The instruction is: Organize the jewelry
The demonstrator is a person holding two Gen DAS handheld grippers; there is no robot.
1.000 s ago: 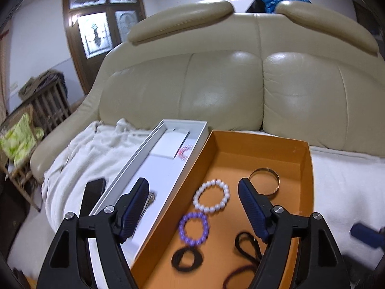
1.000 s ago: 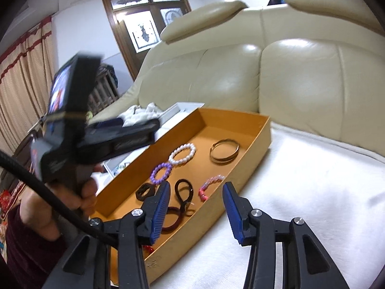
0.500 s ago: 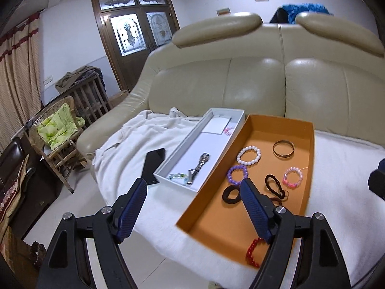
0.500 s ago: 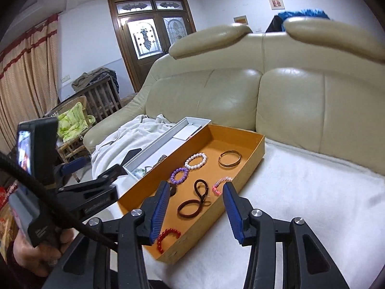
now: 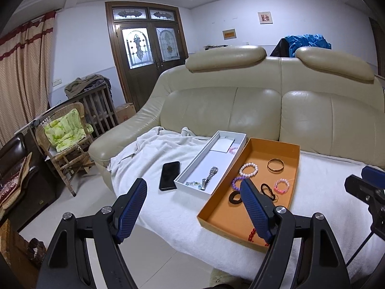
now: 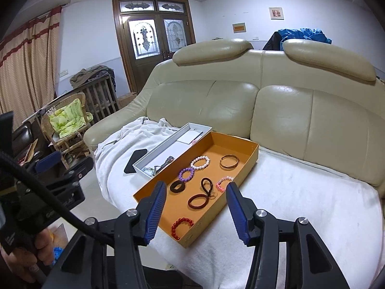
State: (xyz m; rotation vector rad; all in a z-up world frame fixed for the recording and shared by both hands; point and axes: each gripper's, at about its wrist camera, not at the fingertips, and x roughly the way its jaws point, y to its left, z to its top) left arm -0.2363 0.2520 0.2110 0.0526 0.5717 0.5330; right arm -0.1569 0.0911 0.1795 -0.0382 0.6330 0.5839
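1. Sofa (image 6: 264,110), beige leather, fills the view ahead of both grippers; a white blanket (image 6: 288,204) covers its seat.
2. Orange tray (image 6: 250,159) lies on the blanket, ahead of and below the right gripper (image 6: 196,213), its near corner between that gripper's fingers as seen from the right wrist. From the left wrist it lies ahead and to the right of the left gripper (image 5: 193,209).
3. White box (image 5: 192,171), long and narrow, lies touching the tray's left wall, ahead of the left gripper.
4. Phone (image 5: 169,175), black, face up on the blanket just left of the box.
5. Left gripper: jaws spread wide, nothing between them, held in the air short of the sofa edge. A hand (image 6: 36,252) grips its handle at the lower left of the right wrist view.
6. Right gripper: jaws apart and just been opening, nothing between the pads, held clear above the tray's near end.
7. In the tray, farthest from the grippers to nearest: gold bangle (image 6: 229,161), white bead bracelet (image 6: 200,163), purple bead bracelet (image 6: 186,175), pink bead bracelet (image 6: 224,183), black scrunchie (image 6: 177,187), dark hair ties (image 6: 202,193), red bead bracelet (image 6: 181,226).
8. In the box: watch (image 5: 209,177) and a pale bead strand (image 5: 192,183) at the near end; a white card (image 5: 222,145) and a small pink item (image 5: 233,149) at the far end.
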